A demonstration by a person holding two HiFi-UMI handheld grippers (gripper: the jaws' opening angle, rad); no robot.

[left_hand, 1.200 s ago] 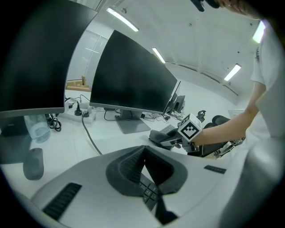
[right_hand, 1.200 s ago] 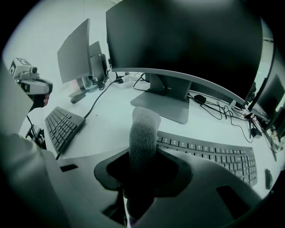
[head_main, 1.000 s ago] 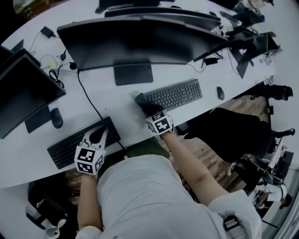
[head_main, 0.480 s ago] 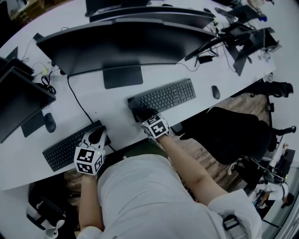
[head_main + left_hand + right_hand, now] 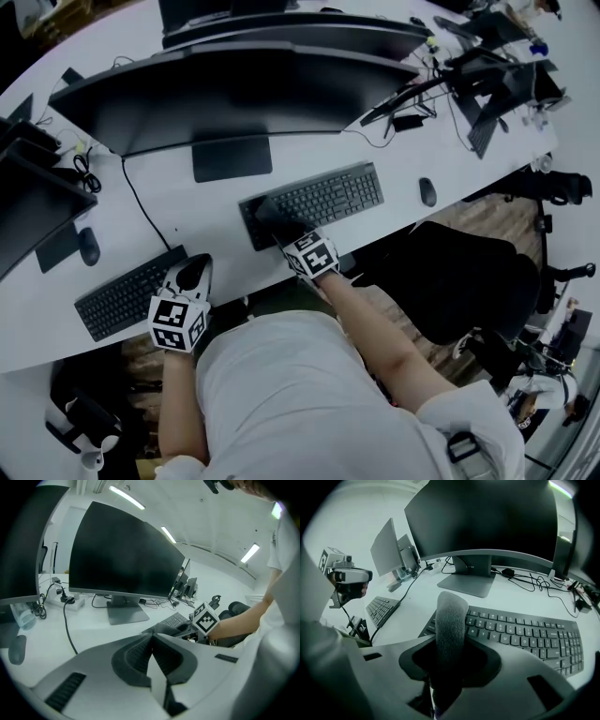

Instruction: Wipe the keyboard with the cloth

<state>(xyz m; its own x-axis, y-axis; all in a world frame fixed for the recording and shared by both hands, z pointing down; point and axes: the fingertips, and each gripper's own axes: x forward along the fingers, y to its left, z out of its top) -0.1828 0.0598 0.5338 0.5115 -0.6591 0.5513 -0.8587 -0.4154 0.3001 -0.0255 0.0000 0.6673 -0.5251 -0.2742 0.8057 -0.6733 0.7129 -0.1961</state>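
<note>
Grey cloth [image 5: 451,616] is pinched upright in the right tongs [image 5: 451,665], jaws clamped on it. The cloth end is placed over the left end of the keyboard [image 5: 525,632]; contact cannot be confirmed. Left tongs [image 5: 152,653] are closed jaw to jaw, nothing gripped, and are held near the front edge of the white desk [image 5: 187,211], by the right end of a second keyboard [image 5: 122,295]. A curved monitor [image 5: 234,94] is seen behind both keyboards.

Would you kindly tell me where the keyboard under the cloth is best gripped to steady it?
Probably the keyboard's front edge, right of centre, approached from the person's side: it lies flat and thin, and the cloth in the right gripper occupies its left end.
</note>
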